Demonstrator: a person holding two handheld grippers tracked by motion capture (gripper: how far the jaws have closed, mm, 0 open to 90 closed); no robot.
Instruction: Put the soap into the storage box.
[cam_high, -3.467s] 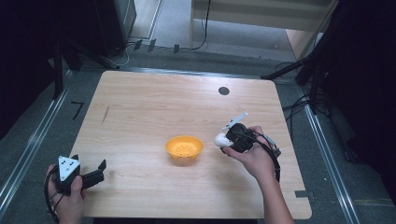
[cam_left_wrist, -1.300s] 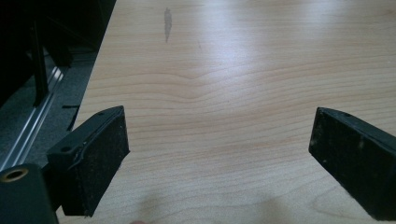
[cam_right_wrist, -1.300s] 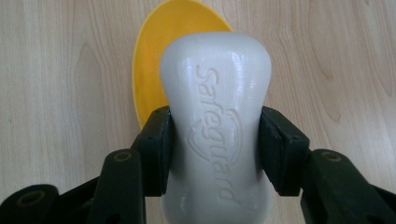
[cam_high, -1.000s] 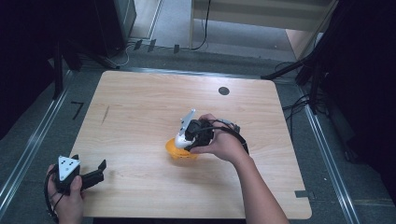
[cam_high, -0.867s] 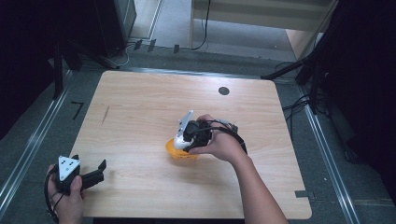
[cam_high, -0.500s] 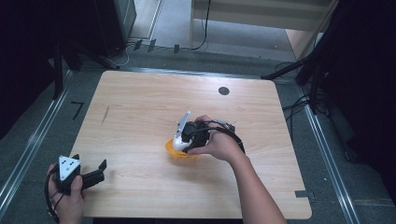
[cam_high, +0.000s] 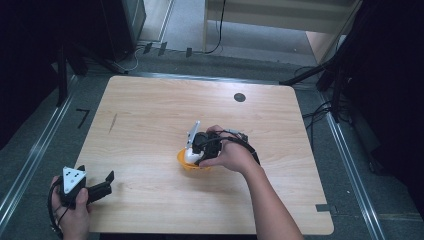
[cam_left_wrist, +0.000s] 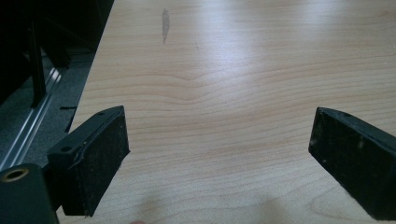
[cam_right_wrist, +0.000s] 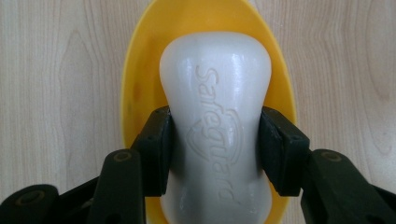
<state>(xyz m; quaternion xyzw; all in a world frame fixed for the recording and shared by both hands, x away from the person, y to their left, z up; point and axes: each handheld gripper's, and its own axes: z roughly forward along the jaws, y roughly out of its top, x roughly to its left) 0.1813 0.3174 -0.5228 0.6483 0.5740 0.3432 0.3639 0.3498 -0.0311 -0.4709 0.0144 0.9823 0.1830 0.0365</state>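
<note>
Soap is the risk here: your right gripper (cam_right_wrist: 214, 149) is pinching the white soap bar (cam_right_wrist: 215, 112) across its narrow waist, directly over the yellow dish (cam_right_wrist: 140, 84), which sits on the tabletop (cam_high: 150, 120) a little toward you from its centre. From the right gripper view I cannot tell whether the bar's underside already rests in the dish or hangs just above it. If you let go while it is above the dish, the smooth bar could bounce or skid over the shallow rim onto the wood. The dish looks light, so pressing down off-centre or dragging sideways as you pull away could tip it or push it along the tabletop. The bar's curved, slick sides may also slip in the pads if you tilt your wrist. Your left gripper (cam_high: 95, 190), far from the dish at the near left corner, stands spread wide with nothing between its jaws, so it cannot steady the dish from there
</note>
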